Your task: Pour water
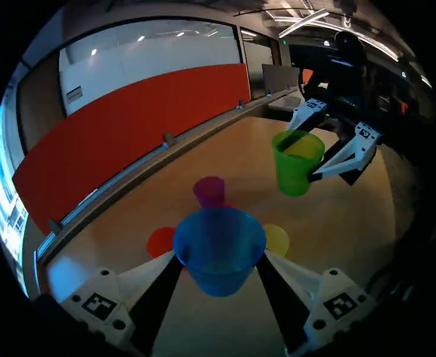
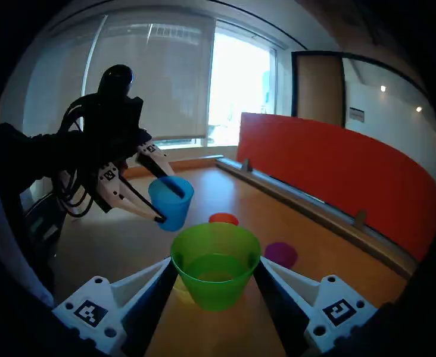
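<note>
Over the wooden table [image 1: 337, 214], the left gripper [image 1: 219, 254] clasps an upright blue cup [image 1: 219, 271], and ahead to its right, apart, the right gripper [image 2: 215, 262] clasps an upright green cup [image 2: 215, 279] that seems to hold some water.

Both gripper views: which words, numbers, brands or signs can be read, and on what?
No text is readable.
On the wall sign: too small and blurred to read.
On the left gripper and right gripper: square black-and-white markers, patterns, no words.
On the blue cup and green cup: no print seen.
</note>
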`<control>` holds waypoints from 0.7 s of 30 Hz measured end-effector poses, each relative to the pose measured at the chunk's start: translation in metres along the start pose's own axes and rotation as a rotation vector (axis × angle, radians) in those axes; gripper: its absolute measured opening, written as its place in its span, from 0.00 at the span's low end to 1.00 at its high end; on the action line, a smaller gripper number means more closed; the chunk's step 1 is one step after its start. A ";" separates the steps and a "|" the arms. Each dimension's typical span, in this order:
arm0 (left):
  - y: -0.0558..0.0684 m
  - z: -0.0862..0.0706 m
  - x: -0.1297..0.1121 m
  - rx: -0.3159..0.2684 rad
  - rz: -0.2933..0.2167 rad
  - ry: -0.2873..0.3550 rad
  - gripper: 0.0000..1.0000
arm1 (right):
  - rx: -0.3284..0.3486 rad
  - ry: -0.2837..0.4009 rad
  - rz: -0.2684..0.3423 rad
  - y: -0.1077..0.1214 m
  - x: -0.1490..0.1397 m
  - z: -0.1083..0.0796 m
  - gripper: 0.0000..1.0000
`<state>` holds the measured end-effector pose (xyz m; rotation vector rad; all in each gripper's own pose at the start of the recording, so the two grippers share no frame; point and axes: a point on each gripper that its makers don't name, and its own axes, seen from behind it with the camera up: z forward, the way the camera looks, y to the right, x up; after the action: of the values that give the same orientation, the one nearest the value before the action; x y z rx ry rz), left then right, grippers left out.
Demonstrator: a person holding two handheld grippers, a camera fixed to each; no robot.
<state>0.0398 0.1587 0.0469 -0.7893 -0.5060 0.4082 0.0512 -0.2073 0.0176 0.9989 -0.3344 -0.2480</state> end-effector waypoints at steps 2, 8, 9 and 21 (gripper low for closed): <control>0.002 0.003 -0.006 -0.009 0.006 -0.016 0.84 | 0.004 -0.010 0.003 0.000 -0.005 0.001 0.89; 0.008 0.013 -0.023 -0.027 0.023 -0.063 0.84 | 0.016 -0.046 0.004 -0.002 -0.020 0.003 0.89; 0.008 0.015 -0.026 -0.031 0.024 -0.070 0.84 | 0.018 -0.052 0.003 -0.002 -0.023 0.004 0.89; 0.019 0.031 -0.057 -0.075 0.031 -0.154 0.84 | 0.021 -0.108 0.006 0.002 -0.051 0.008 0.90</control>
<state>-0.0266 0.1584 0.0355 -0.8432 -0.6567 0.4837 0.0017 -0.1942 0.0152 1.0073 -0.4390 -0.2945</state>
